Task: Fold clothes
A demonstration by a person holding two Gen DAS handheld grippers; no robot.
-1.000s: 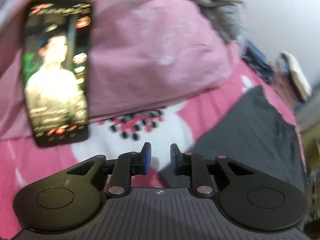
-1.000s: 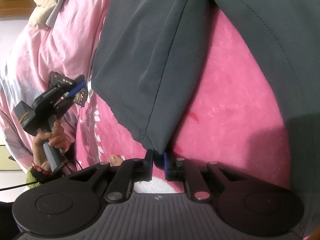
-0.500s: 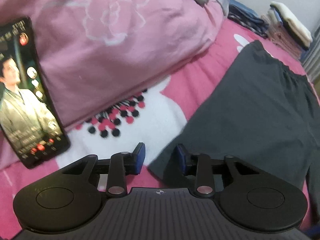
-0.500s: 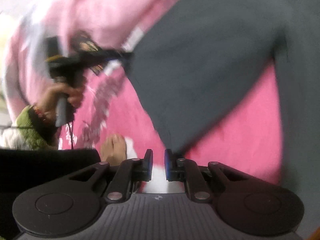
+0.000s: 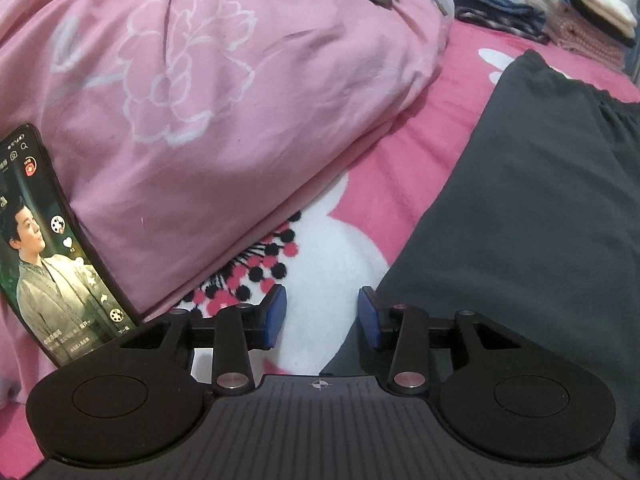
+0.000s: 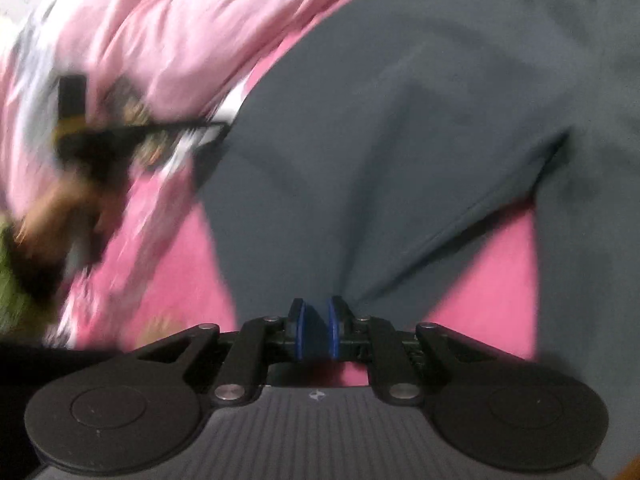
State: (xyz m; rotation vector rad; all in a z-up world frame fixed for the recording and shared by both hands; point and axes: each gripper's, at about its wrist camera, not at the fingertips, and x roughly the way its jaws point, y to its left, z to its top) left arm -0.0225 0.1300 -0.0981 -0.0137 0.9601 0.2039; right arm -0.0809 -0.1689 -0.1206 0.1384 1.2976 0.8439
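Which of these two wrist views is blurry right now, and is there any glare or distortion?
Left wrist view: sharp, with the phone screen glowing bright and fisheye bending at the edges. Right wrist view: motion-smeared, worst on the left side, where the left gripper is a streak; the dark grey trousers and the right gripper stay fairly legible.

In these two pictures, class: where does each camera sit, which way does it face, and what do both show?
Left wrist: on the left tongs, open, facing across the pink bed toward the quilt, phone and dark grey trousers.
Right wrist: on the right tongs, shut on the trousers; the person's left hand shows, blurred.
Shared: trousers, quilt, bed.
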